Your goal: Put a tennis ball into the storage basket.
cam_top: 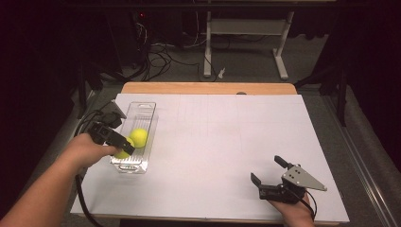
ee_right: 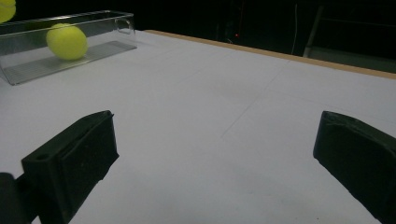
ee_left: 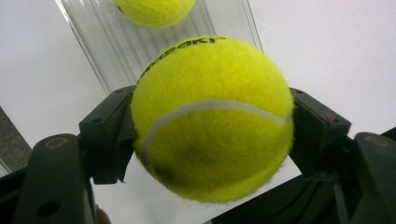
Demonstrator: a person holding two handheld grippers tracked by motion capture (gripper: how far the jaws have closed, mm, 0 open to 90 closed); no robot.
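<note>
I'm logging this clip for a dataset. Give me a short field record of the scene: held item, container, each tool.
held item: tennis ball, clamped in the left tool
container: clear tray at the table's left side
in container: second tennis ball
right tool: jaws wide apart, nothing between them, low at the near right
surface: white sheet

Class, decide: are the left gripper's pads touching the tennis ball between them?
Touching. In the left gripper view, the left gripper has both pads pressed against the sides of the tennis ball, no gap either side.

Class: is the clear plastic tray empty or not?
Not empty: one yellow tennis ball lies inside the clear plastic tray.
</note>
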